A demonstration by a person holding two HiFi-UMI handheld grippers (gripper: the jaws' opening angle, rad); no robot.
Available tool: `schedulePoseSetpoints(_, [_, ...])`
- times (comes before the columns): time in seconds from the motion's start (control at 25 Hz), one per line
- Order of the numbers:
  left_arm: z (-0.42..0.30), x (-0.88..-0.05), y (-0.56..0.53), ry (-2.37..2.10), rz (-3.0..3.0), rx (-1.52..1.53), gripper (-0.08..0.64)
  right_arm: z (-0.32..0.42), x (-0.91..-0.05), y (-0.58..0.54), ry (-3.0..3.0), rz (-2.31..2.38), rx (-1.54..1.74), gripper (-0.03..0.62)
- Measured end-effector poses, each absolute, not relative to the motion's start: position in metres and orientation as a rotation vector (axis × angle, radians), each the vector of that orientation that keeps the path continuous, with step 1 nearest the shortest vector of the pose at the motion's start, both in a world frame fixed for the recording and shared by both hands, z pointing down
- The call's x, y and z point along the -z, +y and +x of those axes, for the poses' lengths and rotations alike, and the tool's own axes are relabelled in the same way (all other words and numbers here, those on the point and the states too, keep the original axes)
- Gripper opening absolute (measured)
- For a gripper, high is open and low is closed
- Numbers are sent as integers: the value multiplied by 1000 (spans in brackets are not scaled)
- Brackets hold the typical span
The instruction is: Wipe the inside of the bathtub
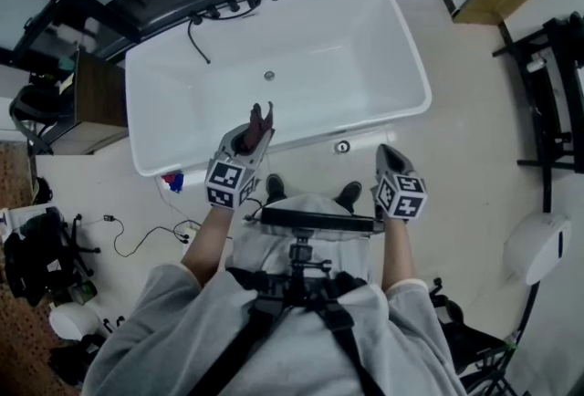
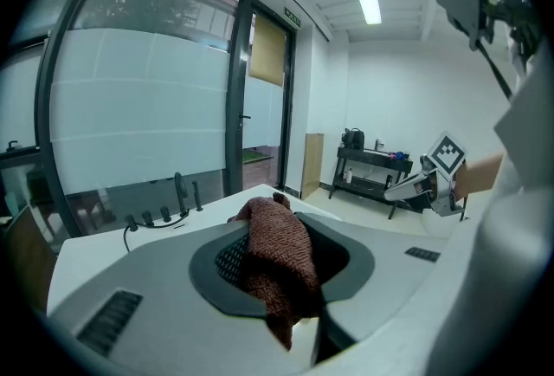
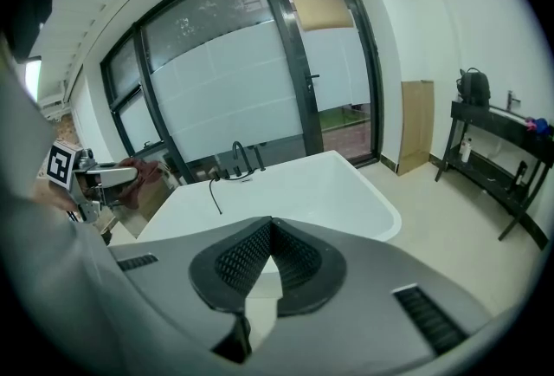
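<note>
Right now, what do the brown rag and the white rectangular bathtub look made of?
The brown rag looks like knitted or terry fabric, matte: nubby weave, limp drape. The white rectangular bathtub looks like glossy acrylic or enamel, smooth with soft sheen; can't tell which.

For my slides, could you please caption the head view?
Left gripper holds a brown cloth by the bathtub; right gripper shut, empty.
</note>
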State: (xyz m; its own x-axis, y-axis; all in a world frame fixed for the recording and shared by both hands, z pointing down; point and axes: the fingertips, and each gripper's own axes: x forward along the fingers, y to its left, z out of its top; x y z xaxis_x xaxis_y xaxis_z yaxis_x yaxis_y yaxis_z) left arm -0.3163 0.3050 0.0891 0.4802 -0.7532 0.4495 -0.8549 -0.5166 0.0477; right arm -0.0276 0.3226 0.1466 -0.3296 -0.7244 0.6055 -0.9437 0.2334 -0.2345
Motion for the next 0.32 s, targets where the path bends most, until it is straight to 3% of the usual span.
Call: schedulePoseSetpoints(0.32, [-328, -93, 316, -1389, 2432, -518, 104, -36, -143, 328, -2144, 1537, -799, 8])
